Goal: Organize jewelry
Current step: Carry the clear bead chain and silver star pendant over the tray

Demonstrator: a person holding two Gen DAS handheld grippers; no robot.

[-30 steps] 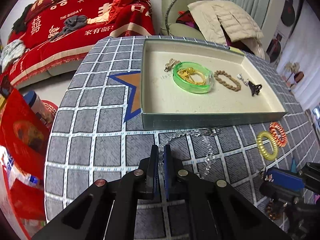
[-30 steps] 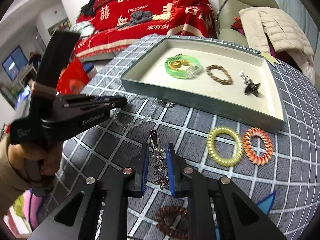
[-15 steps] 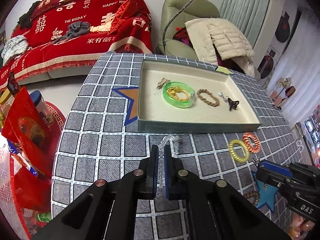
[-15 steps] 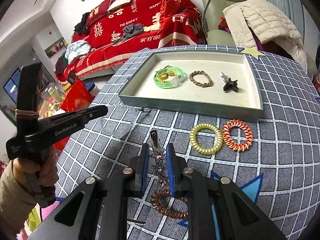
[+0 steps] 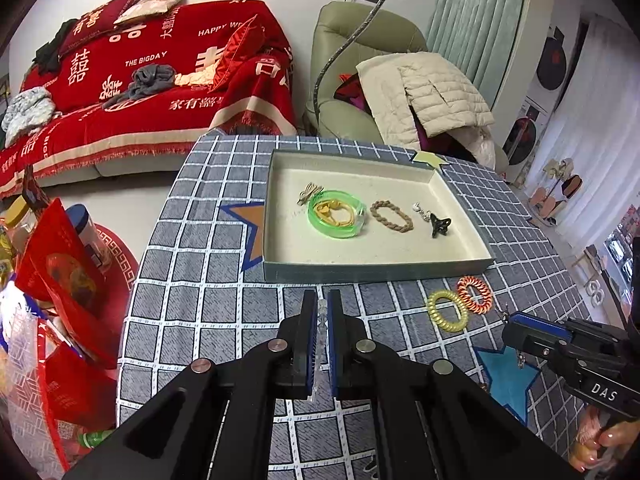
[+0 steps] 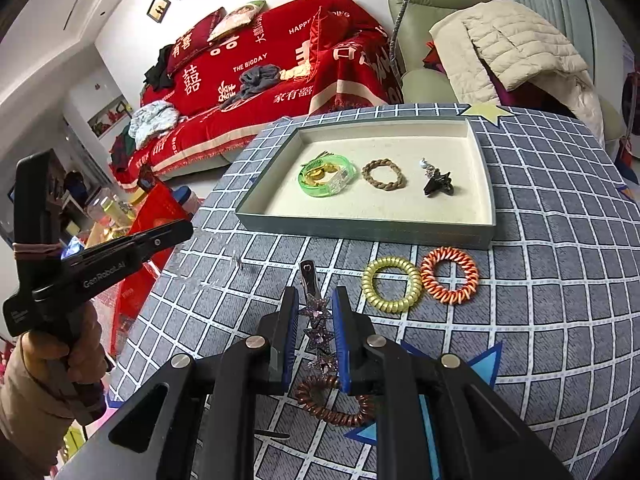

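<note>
Left wrist view: left hand-held gripper (image 5: 321,312) clamped tight on a clear, glassy bead chain (image 5: 321,322), lifted off the grey checked cloth surface (image 5: 200,304), short of the shallow grey-green cardboard tray (image 5: 372,270). Best carried forward over the near wall, high enough that the dangling end clears it, then lowered onto bare cream lining at the left end before letting go. Inside the tray: translucent green plastic bangle (image 5: 337,218) around a yellow cord, small metal clip beside it, brown braided bracelet (image 5: 390,217), black claw clip (image 5: 439,226). Yellow spiral hair tie (image 5: 447,312) and orange spiral hair tie (image 5: 475,289) outside on the cloth.

Right wrist view: right hand-held gripper (image 6: 314,312) nearly closed on a purple glittery star-shaped hair clip (image 6: 316,314), metal tip poking forward, held above the surface. Likely bound for the same tray; worth keeping level and setting down in the empty right end, away from the claw clip. Brown spiral hair tie (image 6: 334,400) on the cloth beneath the jaws, well outside the tray.
</note>
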